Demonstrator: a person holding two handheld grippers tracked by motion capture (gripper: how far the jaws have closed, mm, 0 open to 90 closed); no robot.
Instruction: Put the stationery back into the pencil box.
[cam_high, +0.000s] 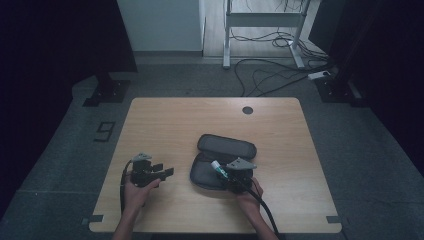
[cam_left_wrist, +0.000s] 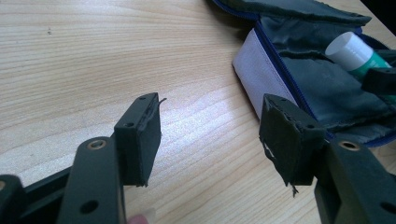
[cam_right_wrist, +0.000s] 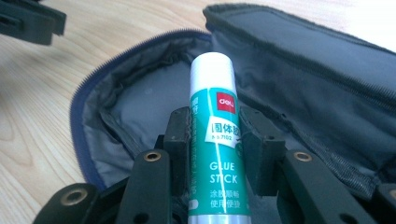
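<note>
Over the open pencil case (cam_high: 220, 162), near the table's (cam_high: 165, 120) front edge, the right gripper (cam_high: 227, 172) has a glue stick (cam_right_wrist: 218, 140) clamped between its two black pads, white cap pointing away from the hand and out across the case's dark lining. So the pick looks done; the drop-off does not. The stick hangs above the near half of the case and is not lying in it yet, by my read: what's left is lowering it in, letting go, and presumably zipping up, since the lid half (cam_high: 227, 145) lies folded back on the far side. Off to the left, the left gripper (cam_high: 160, 172) rests just above bare wood with its tongs wide and nothing between them, well short of the case's blue-zippered edge (cam_left_wrist: 275, 56).

Reading the label: a red "deli" badge, "GLUE STICK" in white on green, some Chinese characters, and a small code too fine to make out.
</note>
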